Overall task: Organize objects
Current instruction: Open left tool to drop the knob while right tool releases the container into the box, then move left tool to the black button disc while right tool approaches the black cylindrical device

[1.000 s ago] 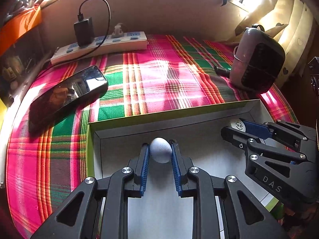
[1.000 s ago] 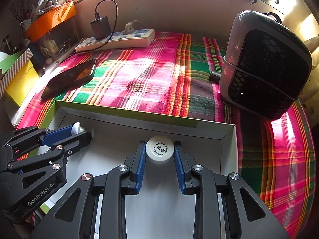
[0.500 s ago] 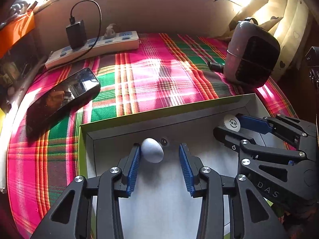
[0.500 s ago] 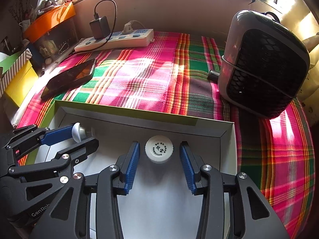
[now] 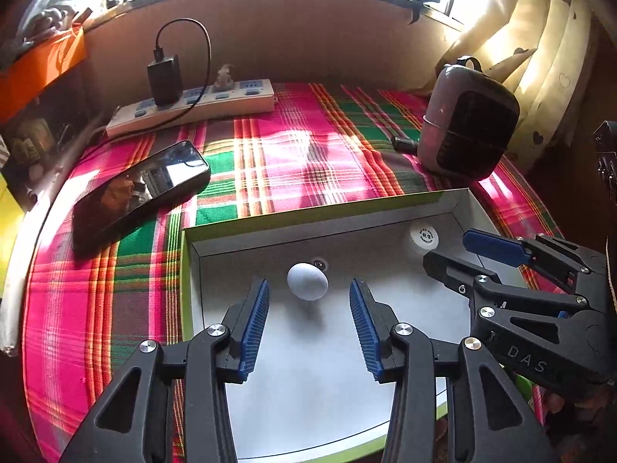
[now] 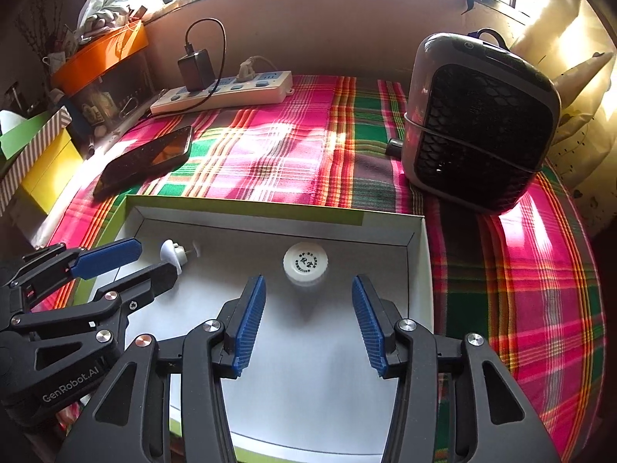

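both grippers are letting go at once: a second ago the left gripper (image 5: 308,322) was pinching the small pale grey egg-shaped knob (image 5: 307,281) and the right gripper (image 6: 308,326) was pinching the white ribbed bottle cap with black print (image 6: 305,263); now the blue-padded jaws of each are opening, spread clear on both sides with nothing pressed between them. both pieces are resting on the floor of the shallow white cardboard box with a green rim (image 5: 389,204), near its far wall, knob to the left and cap to the right. by my judgement these two placements are finished, and the hands are freeing up for whatever is left to tidy on the pink and green plaid cloth (image 5: 289,154).
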Action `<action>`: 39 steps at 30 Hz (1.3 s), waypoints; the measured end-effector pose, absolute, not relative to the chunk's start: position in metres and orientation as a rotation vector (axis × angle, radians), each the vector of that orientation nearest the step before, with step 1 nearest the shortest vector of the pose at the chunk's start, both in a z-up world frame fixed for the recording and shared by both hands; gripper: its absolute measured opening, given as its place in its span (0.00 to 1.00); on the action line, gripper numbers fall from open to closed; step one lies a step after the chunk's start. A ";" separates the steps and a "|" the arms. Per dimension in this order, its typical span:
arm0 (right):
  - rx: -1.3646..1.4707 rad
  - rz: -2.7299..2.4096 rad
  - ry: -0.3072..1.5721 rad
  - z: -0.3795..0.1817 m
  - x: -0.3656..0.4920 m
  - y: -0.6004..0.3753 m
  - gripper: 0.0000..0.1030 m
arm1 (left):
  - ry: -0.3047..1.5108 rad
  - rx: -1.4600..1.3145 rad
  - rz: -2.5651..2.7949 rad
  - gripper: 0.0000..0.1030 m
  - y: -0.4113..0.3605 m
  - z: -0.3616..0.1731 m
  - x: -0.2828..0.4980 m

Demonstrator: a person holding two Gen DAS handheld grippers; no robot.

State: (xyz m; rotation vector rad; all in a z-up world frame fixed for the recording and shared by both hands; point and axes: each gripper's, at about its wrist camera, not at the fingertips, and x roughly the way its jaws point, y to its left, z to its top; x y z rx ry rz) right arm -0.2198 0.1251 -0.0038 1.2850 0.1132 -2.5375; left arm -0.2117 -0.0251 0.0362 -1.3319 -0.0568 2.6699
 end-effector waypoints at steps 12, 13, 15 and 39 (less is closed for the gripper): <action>1.208 -2.578 0.069 0.013 -0.173 0.138 0.46 | -0.057 -1.284 2.713 0.41 -0.028 0.050 -0.163; 1.209 -2.579 0.062 0.013 -0.170 0.139 0.46 | -0.052 -1.282 2.716 0.41 -0.028 0.050 -0.161; 1.208 -2.584 0.059 0.013 -0.165 0.139 0.46 | -0.055 -1.275 2.718 0.41 -0.029 0.051 -0.154; 1.105 -2.670 0.067 0.015 -0.093 0.174 0.46 | -0.154 -1.213 2.774 0.41 -0.069 0.042 -0.082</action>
